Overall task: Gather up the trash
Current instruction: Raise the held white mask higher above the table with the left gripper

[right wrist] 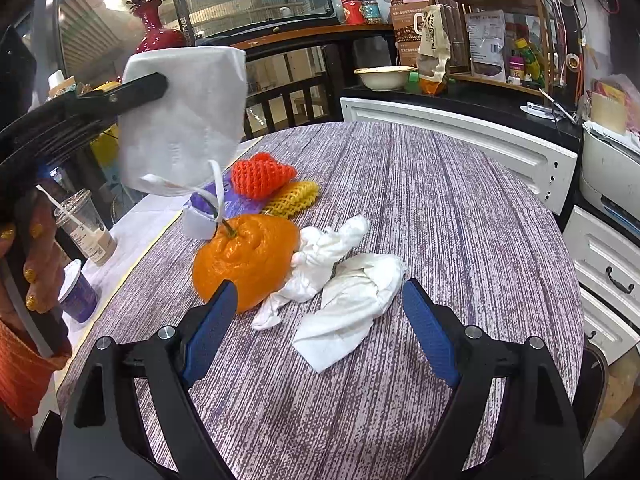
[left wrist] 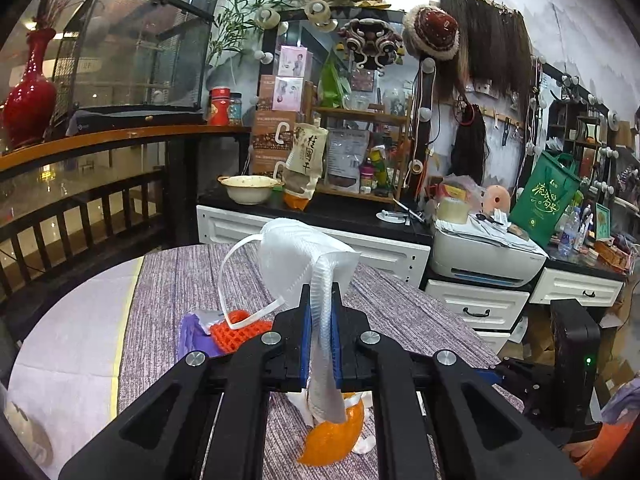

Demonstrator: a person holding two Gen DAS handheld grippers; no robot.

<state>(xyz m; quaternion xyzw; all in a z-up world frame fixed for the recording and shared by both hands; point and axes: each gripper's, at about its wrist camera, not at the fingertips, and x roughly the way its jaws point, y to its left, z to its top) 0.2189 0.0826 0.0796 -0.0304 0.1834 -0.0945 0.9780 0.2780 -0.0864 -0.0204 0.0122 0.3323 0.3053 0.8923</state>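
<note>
My left gripper (left wrist: 320, 300) is shut on a white face mask (left wrist: 304, 256), holding it by a folded edge above the table; one ear strap hangs loose. In the right wrist view the left gripper (right wrist: 158, 84) holds the mask (right wrist: 184, 120) up at the left, over the table's edge. My right gripper (right wrist: 320, 320) is open and low over the table. Two crumpled white tissues (right wrist: 348, 300) lie just ahead, between its blue pads (right wrist: 212, 328). An orange (right wrist: 244, 260) with a stem sits left of the tissues, touching them. Behind it lie a red foam net (right wrist: 260, 178), a yellow foam net (right wrist: 294, 198) and a purple wrapper (right wrist: 236, 200).
The round table (right wrist: 440, 220) has a streaked purple cloth. A plastic drink cup (right wrist: 86, 228) and a purple cup (right wrist: 78, 292) stand on a white surface at left, near a person's hand (right wrist: 36, 264). White drawers (right wrist: 460, 140) and a cluttered counter run behind; a printer (left wrist: 488, 256) sits right.
</note>
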